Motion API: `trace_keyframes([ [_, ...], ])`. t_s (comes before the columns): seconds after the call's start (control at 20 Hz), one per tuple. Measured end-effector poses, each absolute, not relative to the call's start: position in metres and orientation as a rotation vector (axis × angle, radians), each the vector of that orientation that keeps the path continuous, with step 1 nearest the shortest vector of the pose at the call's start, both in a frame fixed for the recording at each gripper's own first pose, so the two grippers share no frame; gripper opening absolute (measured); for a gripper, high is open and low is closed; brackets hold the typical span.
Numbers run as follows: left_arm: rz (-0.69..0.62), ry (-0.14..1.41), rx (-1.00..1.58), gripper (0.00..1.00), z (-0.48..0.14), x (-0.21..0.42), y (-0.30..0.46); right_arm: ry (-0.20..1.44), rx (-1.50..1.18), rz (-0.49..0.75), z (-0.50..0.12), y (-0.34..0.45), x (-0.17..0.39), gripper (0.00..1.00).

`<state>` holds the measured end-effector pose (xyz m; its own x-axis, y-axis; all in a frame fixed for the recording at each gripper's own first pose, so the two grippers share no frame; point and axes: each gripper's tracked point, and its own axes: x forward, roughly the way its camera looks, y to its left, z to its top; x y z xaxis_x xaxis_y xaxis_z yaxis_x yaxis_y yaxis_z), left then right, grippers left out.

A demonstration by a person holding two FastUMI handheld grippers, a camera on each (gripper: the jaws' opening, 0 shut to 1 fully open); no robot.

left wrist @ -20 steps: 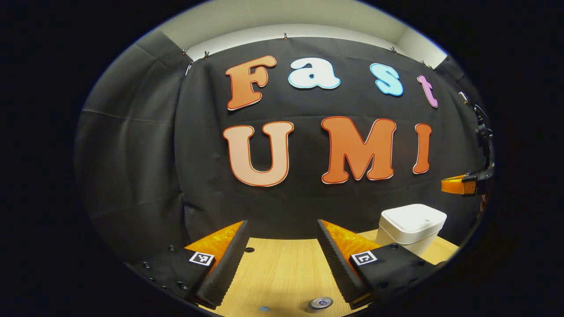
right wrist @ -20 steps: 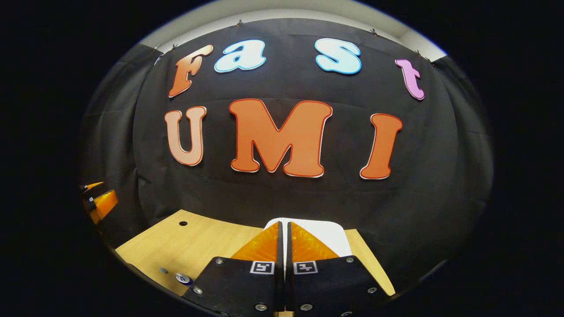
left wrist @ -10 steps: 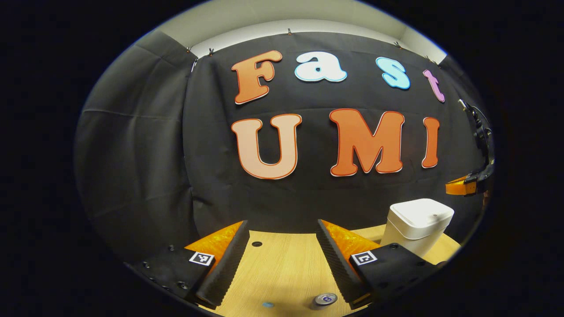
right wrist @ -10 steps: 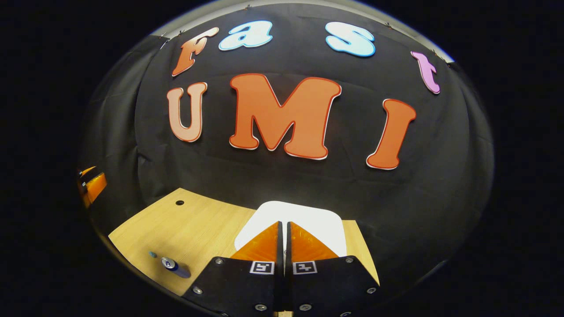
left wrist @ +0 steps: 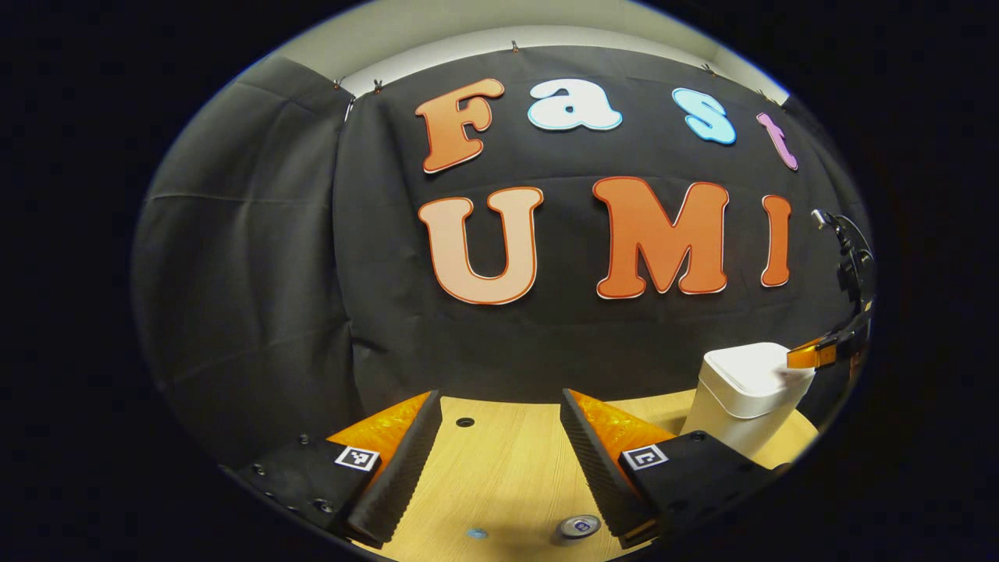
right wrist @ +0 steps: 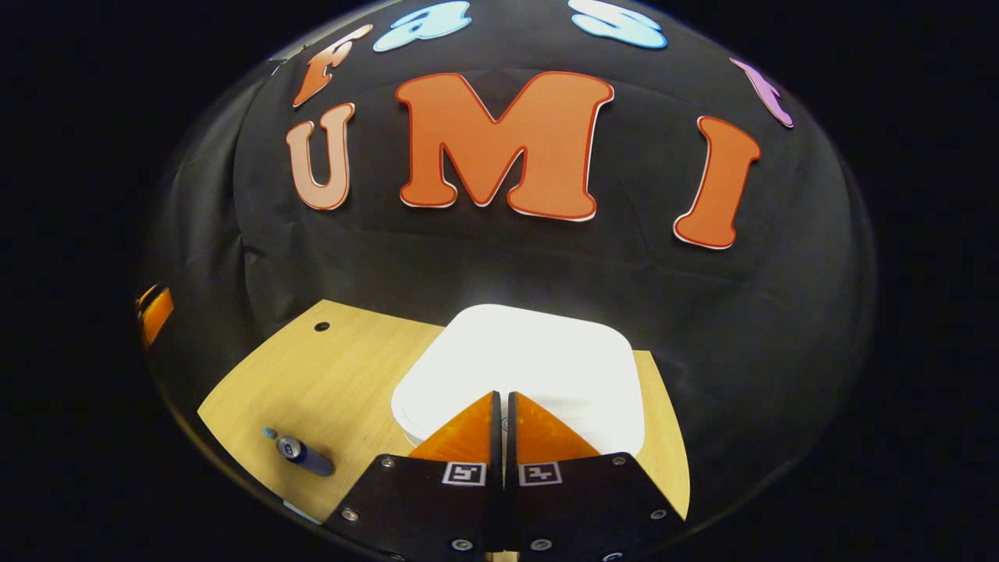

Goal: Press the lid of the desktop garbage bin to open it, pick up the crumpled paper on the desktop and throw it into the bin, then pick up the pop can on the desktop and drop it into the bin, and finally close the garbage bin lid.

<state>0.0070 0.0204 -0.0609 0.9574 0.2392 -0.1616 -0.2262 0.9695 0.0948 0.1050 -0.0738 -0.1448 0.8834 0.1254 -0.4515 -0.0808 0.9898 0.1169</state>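
Fingers of the right gripper are pressed together with nothing between them, tips low over the near part of the closed white bin lid; the bin stands by the far right edge of the tabletop; the left gripper is spread wide and holds nothing; the pop can stands near the tabletop's front edge, just beside its right finger.
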Motion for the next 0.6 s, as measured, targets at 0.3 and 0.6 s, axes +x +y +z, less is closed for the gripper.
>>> trace_keyframes([
  [0.3, 0.246, 0.199, 0.083, 0.97, -0.069, 0.014, 0.008, 0.537, 0.162, 0.131, -0.161, -0.071, 0.109, 0.01],
  [0.6, 0.255, 0.201, 0.069, 0.98, -0.076, 0.016, 0.001, 0.503, 0.130, 0.165, -0.152, -0.072, 0.108, 0.01],
])
